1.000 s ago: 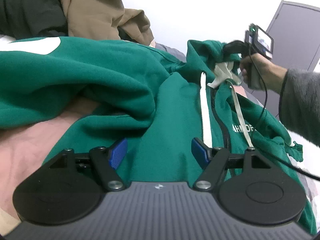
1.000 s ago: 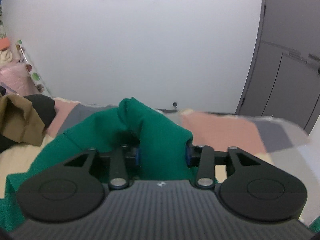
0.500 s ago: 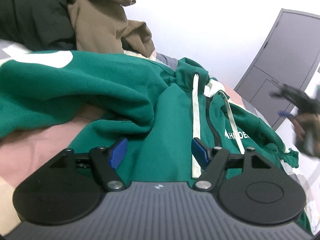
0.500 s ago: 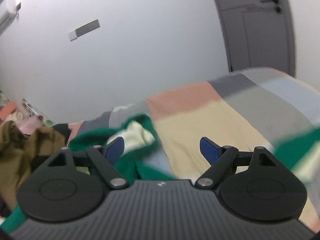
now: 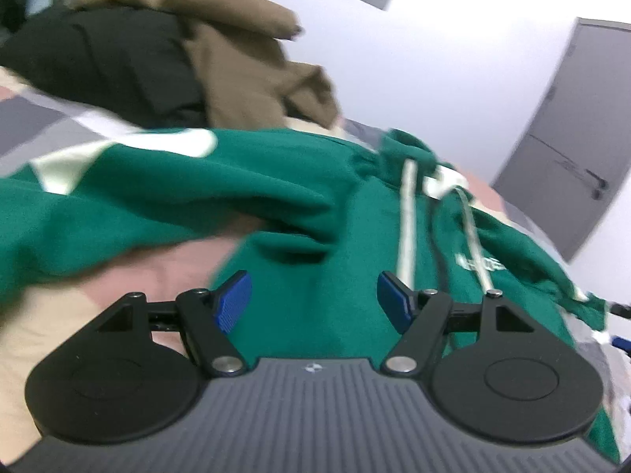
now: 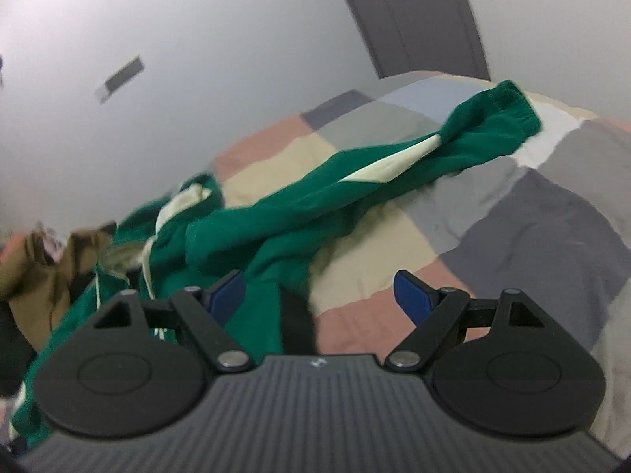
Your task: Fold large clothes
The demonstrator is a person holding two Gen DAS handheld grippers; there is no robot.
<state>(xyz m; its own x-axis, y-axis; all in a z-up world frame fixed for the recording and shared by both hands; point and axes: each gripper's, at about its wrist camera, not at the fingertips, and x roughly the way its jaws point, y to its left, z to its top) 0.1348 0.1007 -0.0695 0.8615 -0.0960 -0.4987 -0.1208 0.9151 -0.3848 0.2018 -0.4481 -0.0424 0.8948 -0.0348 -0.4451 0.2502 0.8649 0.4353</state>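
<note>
Spreading step: green hoodie (image 5: 339, 236) lies rumpled on bed (image 6: 532, 213); left hand-held gripper (image 5: 313, 295) and right hand-held gripper (image 6: 319, 289) both spread, empty; next move likely calls for pinching the outstretched sleeve (image 6: 414, 157).

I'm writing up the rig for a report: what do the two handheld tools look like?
Both match. The left tool and right tool each have a ribbed dark grey body, two round black discs, black linkage arms with silver pivots, and blue ridged fingertips.

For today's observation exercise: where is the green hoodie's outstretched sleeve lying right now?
In the right wrist view, the sleeve stretches up and right across the patchwork bedspread, its cuff toward the grey door.
</note>
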